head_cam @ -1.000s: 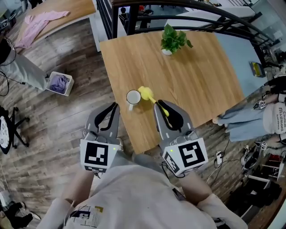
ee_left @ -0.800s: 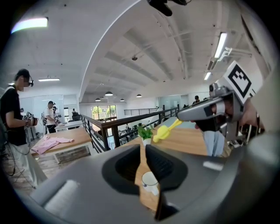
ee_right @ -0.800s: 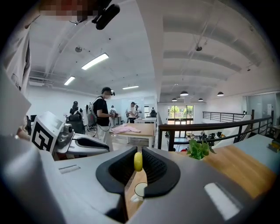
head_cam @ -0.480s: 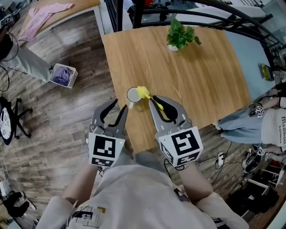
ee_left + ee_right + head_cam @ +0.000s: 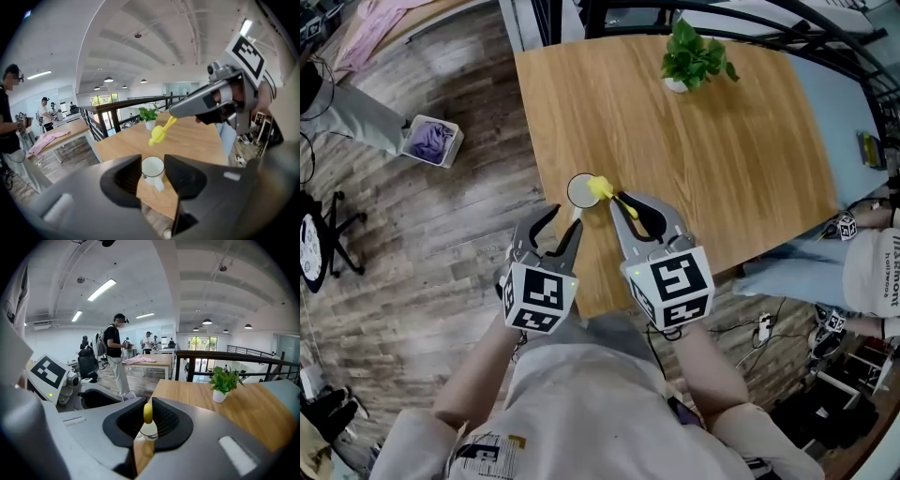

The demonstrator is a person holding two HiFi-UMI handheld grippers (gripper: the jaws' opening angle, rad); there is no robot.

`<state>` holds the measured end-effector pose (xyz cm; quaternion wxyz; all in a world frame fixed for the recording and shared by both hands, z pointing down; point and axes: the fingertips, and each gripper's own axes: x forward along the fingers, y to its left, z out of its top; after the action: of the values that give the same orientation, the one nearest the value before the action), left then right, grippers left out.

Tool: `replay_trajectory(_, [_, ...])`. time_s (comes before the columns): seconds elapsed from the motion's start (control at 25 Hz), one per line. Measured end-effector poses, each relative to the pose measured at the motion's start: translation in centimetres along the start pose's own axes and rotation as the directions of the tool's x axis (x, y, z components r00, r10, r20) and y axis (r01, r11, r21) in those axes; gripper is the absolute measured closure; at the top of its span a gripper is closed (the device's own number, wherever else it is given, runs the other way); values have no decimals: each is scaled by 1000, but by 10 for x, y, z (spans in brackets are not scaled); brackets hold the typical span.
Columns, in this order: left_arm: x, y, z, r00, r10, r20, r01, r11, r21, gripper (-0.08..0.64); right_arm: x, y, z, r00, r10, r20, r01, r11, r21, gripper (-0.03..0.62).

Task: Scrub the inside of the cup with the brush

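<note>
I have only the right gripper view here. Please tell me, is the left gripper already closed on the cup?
Observer: No. The left gripper has just been opening its jaws. Nothing is between them, and the cup stands ahead of them, in line with the gap.
Operator: Thank you. And my brush, is its head inside the cup?
Observer: Not yet. In the left gripper view the brush hangs with its yellow head above the cup, not inside it.
</note>
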<state>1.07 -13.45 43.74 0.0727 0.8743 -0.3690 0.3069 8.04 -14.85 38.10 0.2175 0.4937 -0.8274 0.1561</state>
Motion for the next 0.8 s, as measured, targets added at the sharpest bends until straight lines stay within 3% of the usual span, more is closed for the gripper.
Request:
replay_trajectory(0.16, [27, -1, -22, 998, -19, -54, 17, 999, -35, 405, 14, -3, -11, 999, 27, -31, -27, 1000, 7, 555])
replay_trajectory(0.44, [70, -8, -62, 989, -61, -136, 58, 998, -27, 406, 49, -10, -43, 995, 48, -84, -47, 999, 4, 555])
replay_trajectory(0.8, [101, -21, -92, 977, -105, -185, 101, 994, -30, 407, 76, -18, -78, 987, 76, -143, -74, 997, 17, 555])
